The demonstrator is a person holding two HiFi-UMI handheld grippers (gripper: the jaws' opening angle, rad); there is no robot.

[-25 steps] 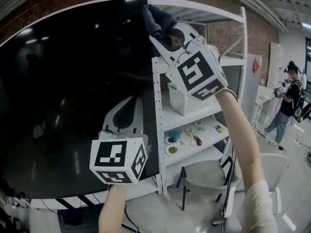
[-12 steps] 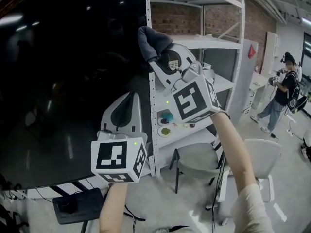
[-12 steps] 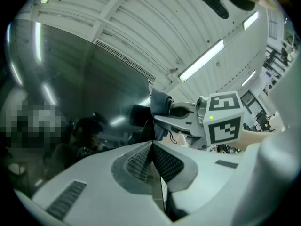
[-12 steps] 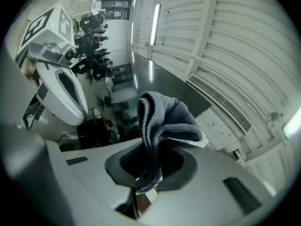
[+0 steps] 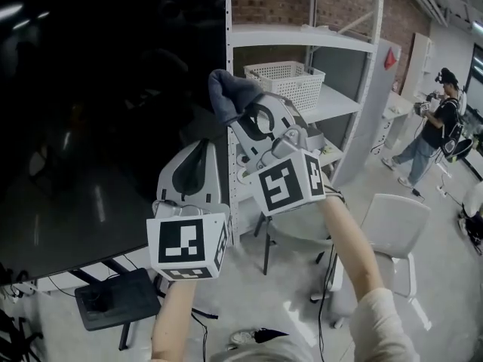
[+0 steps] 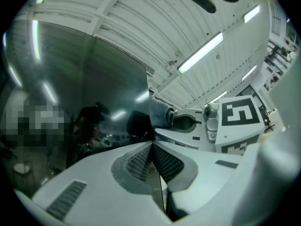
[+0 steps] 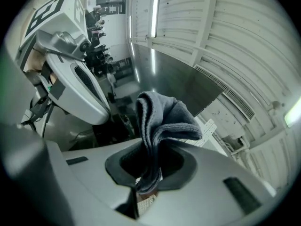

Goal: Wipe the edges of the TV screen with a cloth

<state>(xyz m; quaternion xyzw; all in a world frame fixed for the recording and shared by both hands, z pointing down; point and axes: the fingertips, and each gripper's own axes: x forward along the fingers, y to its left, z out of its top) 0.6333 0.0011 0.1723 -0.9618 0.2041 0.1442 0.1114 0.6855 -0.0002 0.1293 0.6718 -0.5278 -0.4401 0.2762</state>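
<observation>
The big black TV screen (image 5: 90, 127) fills the left of the head view, and its right edge runs down beside a white shelf post. My right gripper (image 5: 243, 119) is shut on a folded grey cloth (image 5: 229, 91), which touches that right edge about halfway down. In the right gripper view the cloth (image 7: 162, 121) sticks up out of the right gripper (image 7: 149, 173), with the dark screen (image 7: 188, 79) behind it. My left gripper (image 5: 198, 151) is shut and holds nothing, and it points at the screen's lower right part. The left gripper view shows the left gripper (image 6: 151, 149) with its jaws closed together against the glossy screen (image 6: 94, 88).
A white metal shelf rack (image 5: 302, 40) stands right beside the TV and holds a white basket (image 5: 285, 78). On the floor below are a grey stool (image 5: 298, 225), a white chair (image 5: 396, 225) and the TV stand's dark base (image 5: 113, 299). A person (image 5: 436, 123) stands far right.
My right gripper has slid the cloth down the TV's right edge from the top corner to about mid height. The left gripper has stayed by the lower right of the screen.
</observation>
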